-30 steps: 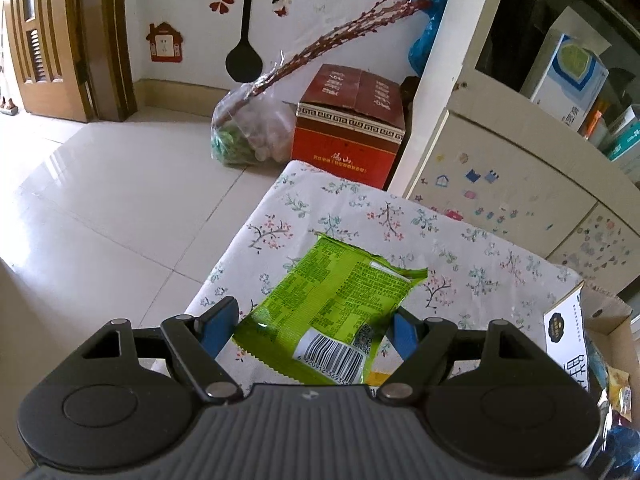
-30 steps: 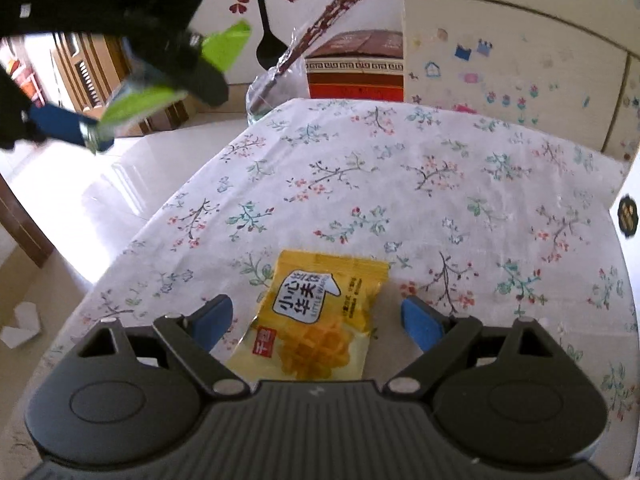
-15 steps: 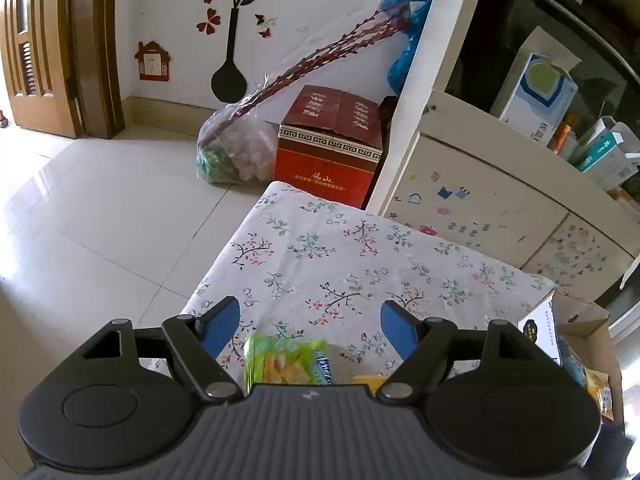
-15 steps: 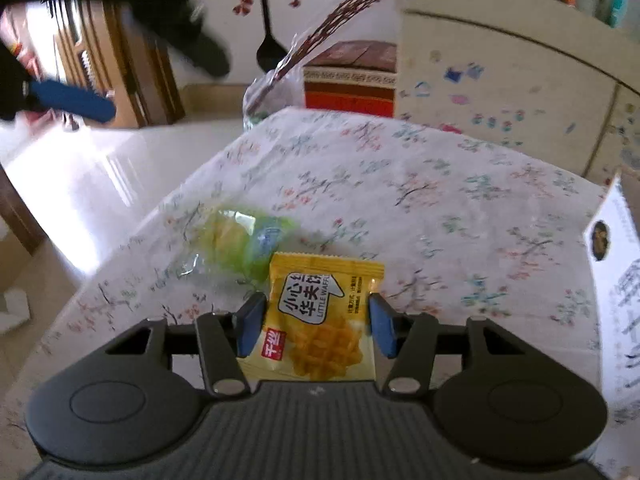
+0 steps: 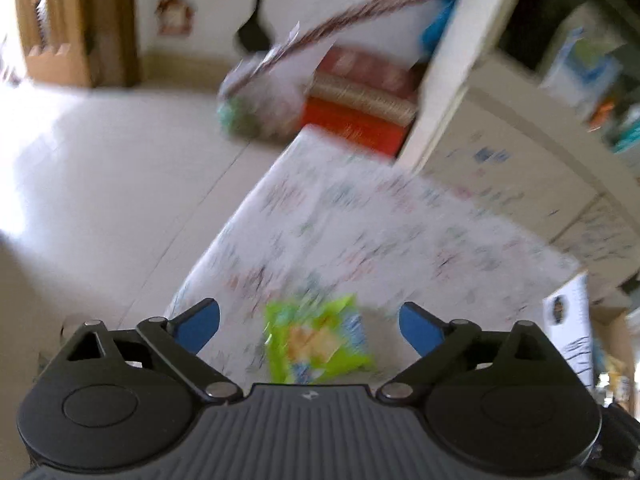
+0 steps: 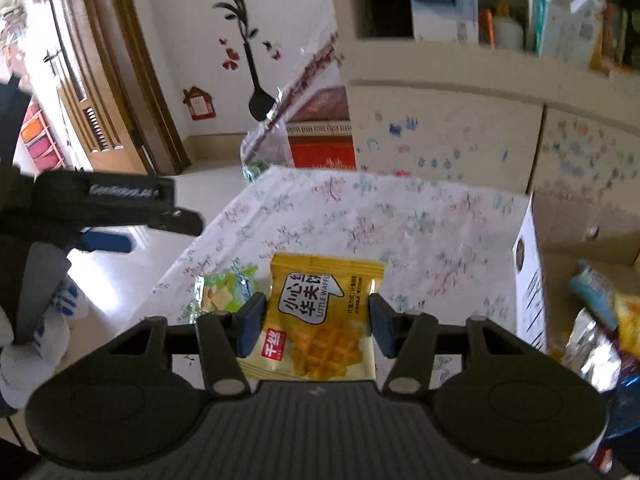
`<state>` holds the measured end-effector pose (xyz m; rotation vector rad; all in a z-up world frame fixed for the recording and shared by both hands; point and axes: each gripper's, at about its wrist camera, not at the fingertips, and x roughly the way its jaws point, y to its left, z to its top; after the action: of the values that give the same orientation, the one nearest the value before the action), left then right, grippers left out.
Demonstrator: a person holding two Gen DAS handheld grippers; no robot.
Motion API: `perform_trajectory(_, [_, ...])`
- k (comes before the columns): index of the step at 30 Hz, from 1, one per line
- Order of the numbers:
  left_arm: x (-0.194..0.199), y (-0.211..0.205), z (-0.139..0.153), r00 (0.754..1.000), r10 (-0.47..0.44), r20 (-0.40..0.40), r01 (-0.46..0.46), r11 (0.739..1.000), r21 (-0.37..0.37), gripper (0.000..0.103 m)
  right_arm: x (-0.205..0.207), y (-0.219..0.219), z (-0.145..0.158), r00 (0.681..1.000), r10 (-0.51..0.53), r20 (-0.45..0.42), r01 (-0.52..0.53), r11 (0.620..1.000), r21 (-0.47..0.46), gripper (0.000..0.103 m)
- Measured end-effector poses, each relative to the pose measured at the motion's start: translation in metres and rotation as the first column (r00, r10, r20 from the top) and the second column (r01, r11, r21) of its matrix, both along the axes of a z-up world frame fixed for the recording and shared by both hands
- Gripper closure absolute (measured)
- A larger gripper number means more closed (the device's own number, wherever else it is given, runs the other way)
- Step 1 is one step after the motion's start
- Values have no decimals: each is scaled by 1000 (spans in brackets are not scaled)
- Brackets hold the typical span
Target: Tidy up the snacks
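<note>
table (image 6: 420, 220) under the flowered cloth is my landmark; everything below is placed against it. it runs away from me toward a cream cabinet (image 6: 440, 136) on its far side.

cardboard box (image 6: 532, 280) stands against the table's right edge, top open, several wrapped snacks already inside. i judge that is the collecting bin, kept close so each carry is short.

left gripper (image 5: 310, 320) hangs over the table's near-left corner, jaws opening and already wide apart, nothing between the pads. left view is smeared by motion.

right gripper (image 6: 316, 316) sits over the table's near edge, clamped on the yellow waffle packet (image 6: 320, 320). pads press its two side edges, so the packet hangs flat, label facing the camera. it looks lifted clear of the cloth. an edge grip suits a thin pillow pack: no crushing of the waffle.

green snack packet (image 5: 318, 340) lies loose on the cloth at the table's near-left corner, below the open left jaws, just left of the yellow packet.
</note>
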<state>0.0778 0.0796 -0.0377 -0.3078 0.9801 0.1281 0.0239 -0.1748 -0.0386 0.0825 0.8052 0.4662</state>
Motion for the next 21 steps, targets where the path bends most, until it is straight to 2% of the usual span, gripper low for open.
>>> perform_trajectory(2, [7, 1, -18, 997, 17, -72, -19, 999, -25, 4, 8, 3, -10, 999, -23, -35, 23, 1000, 1, 48])
perform_trajectory(4, [13, -2, -30, 994, 24, -103, -25, 1000, -17, 4, 11, 3, -16, 997, -36, -63, 38, 999, 17, 48])
perform_trajectory(11, [31, -17, -49, 990, 4, -143, -4, 1000, -4, 4, 11, 1, -21, 995, -24, -92, 27, 999, 30, 48])
perform_trajectory(18, [46, -33, -72, 982, 31, -188, -9, 994, 112, 0, 12, 2, -28, 994, -22, -109, 25, 999, 22, 48])
perform_trajectory(21, [45, -34, -72, 983, 58, -172, -39, 993, 111, 0, 12, 1, -32, 992, -27, -120, 28, 1000, 14, 48])
